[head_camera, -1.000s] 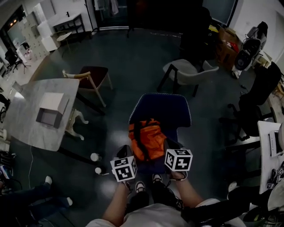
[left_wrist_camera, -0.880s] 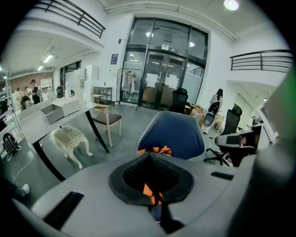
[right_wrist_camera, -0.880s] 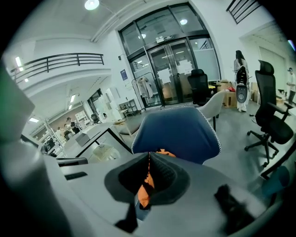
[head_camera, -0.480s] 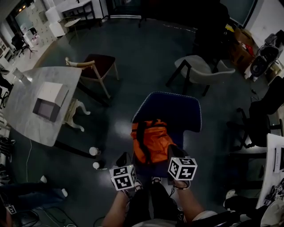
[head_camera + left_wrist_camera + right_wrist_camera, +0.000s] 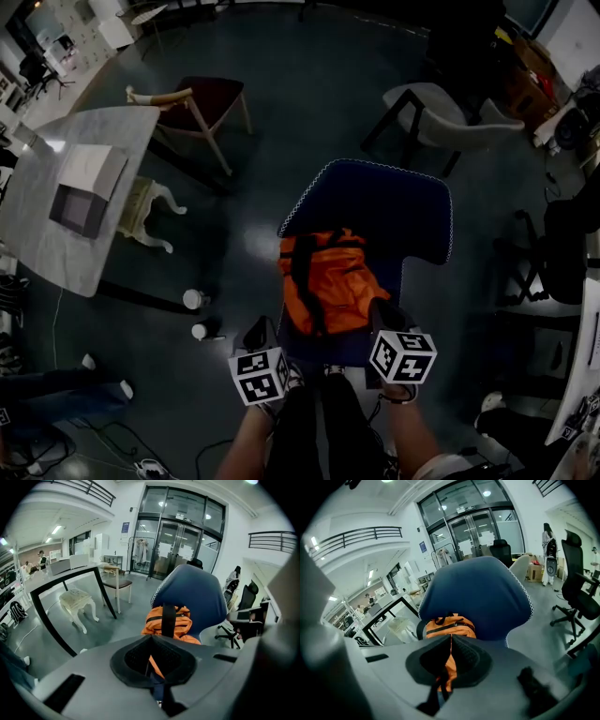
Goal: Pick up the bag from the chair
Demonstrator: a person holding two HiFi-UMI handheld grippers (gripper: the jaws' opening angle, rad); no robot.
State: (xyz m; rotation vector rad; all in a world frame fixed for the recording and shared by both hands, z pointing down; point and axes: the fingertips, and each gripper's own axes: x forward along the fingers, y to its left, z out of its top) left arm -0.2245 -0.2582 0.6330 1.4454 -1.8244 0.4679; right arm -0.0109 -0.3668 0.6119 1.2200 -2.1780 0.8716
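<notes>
An orange bag (image 5: 323, 281) with black straps lies on the seat of a blue chair (image 5: 384, 206), leaning towards its backrest. My left gripper (image 5: 257, 335) hangs by the seat's front left corner, just clear of the bag, jaws shut and empty. My right gripper (image 5: 382, 314) is at the bag's near right edge, also shut on nothing; I cannot tell if it touches. In the left gripper view the bag (image 5: 169, 619) sits just beyond the shut left gripper (image 5: 151, 637). The right gripper view shows the bag (image 5: 449, 626) right above the shut right gripper (image 5: 450, 637).
A marble table (image 5: 56, 202) with a box (image 5: 86, 178) stands at the left, with a white stool (image 5: 145, 208) and a wooden chair (image 5: 202, 103) beside it. Two cups (image 5: 193, 299) sit on the floor left of the blue chair. A grey chair (image 5: 445, 108) is at the back right.
The view has drawn in on the blue chair and dipped lower. Both grippers stay shut at the seat's front edge; the bag has not moved.
</notes>
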